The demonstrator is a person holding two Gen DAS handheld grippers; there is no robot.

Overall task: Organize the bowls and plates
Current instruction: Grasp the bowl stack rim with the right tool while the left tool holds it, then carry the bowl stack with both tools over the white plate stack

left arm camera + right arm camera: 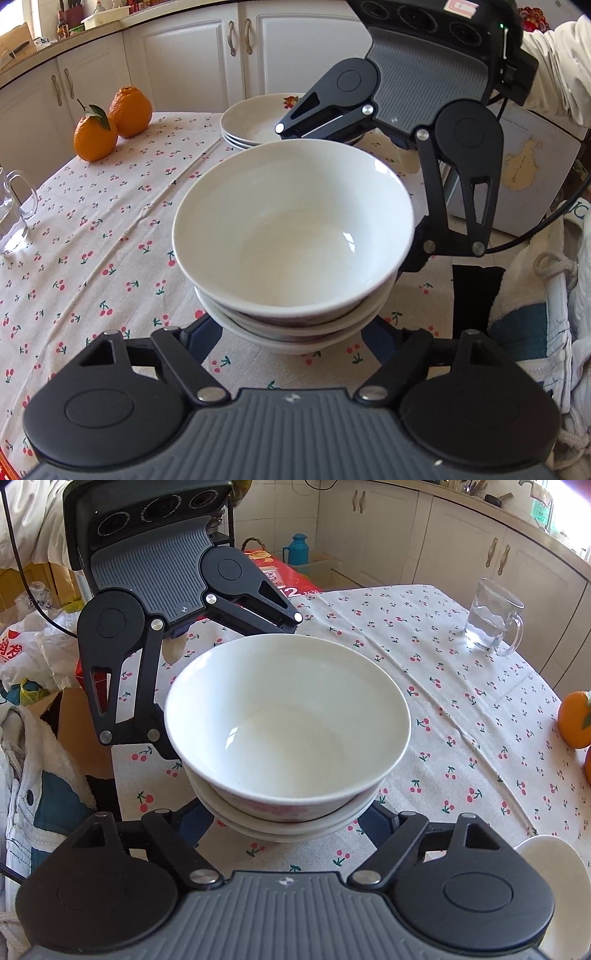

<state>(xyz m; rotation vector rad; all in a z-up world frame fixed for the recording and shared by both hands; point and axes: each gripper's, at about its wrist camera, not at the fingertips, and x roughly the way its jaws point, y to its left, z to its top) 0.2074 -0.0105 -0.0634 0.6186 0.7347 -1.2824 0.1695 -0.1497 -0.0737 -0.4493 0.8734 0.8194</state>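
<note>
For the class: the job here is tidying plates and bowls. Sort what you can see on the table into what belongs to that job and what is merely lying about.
Belongs to the job:
stack of bowls
stack of plates
left gripper
right gripper

Just lying about:
two oranges
glass mug
cherry-print tablecloth

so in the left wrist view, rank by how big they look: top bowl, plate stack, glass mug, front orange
1. top bowl, though it is nearest
2. plate stack, partly hidden by the other gripper
3. glass mug and front orange: unsure, mug cut off by the frame edge
</note>
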